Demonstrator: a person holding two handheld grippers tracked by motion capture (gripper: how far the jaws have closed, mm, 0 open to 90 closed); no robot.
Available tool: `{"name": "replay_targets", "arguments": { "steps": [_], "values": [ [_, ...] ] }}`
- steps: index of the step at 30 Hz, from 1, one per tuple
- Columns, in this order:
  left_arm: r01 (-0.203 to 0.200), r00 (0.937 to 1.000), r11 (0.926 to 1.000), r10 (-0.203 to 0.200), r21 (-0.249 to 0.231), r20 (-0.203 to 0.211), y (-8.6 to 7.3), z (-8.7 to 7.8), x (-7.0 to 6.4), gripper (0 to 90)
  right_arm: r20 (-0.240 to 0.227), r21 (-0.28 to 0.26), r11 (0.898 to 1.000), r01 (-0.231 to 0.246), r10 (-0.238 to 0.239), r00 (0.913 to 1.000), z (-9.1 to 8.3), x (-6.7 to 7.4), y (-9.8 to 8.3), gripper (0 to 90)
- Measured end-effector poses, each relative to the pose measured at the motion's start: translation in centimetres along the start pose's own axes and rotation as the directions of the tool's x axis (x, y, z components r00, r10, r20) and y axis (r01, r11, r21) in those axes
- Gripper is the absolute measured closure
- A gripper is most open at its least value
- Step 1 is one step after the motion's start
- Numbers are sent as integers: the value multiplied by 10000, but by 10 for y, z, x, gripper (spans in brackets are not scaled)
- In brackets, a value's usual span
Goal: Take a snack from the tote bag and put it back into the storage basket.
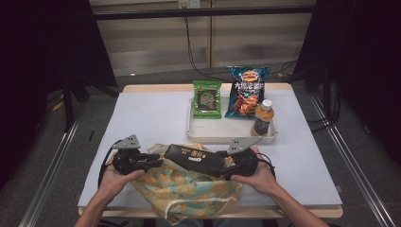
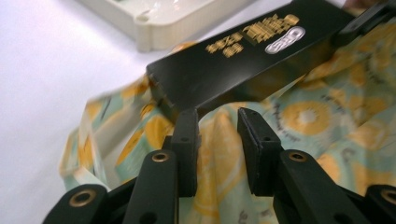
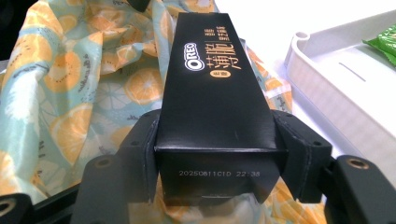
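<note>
White table [image 1: 146, 118]: cream tray [image 1: 227, 133], fruit-print cloth bag [image 1: 189, 191] on it.

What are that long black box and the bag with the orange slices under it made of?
The black box looks like thin printed cardboard with a slight sheen: sharp folded edges, flat faces, gold lettering and a stamped date code on the end flap. The bag seems to be soft woven or coated fabric, since it crumples into loose folds; which of the two I cannot tell.

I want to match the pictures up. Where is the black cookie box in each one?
High view: black cookie box low centre, on the fruit-print bag.
Left gripper view: upper middle, slanting.
Right gripper view: centre, between the right gripper jaws.
Shared landmark: white tray.
</note>
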State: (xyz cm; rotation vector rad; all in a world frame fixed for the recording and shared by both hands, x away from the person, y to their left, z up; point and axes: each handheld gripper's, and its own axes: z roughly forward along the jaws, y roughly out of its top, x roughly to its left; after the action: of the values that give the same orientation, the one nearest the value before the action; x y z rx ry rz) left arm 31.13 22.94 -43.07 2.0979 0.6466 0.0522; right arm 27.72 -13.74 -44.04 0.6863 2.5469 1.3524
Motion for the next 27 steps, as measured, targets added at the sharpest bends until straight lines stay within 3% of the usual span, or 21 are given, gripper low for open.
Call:
{"name": "replay_targets", "arguments": {
  "steps": [7,12,19,27],
  "values": [
    [51,9999,9996,-54,264,133,-1,9,0,688,-290,313,9995,58,-49,9996,-2,0,-2,368],
    [46,9997,9983,-59,584,223,-4,18,-2,684,-756,635,9979,145,-97,9971,-5,2,-1,318],
    [61,9997,9997,-67,221,248,2,15,-4,678,-908,336,9994,-126,156,9957,-17,-3,3,311],
    [84,9996,9987,-97,497,259,-2,18,-1,685,-931,-216,9992,-328,306,9952,-22,-16,26,419]
  ]
}}
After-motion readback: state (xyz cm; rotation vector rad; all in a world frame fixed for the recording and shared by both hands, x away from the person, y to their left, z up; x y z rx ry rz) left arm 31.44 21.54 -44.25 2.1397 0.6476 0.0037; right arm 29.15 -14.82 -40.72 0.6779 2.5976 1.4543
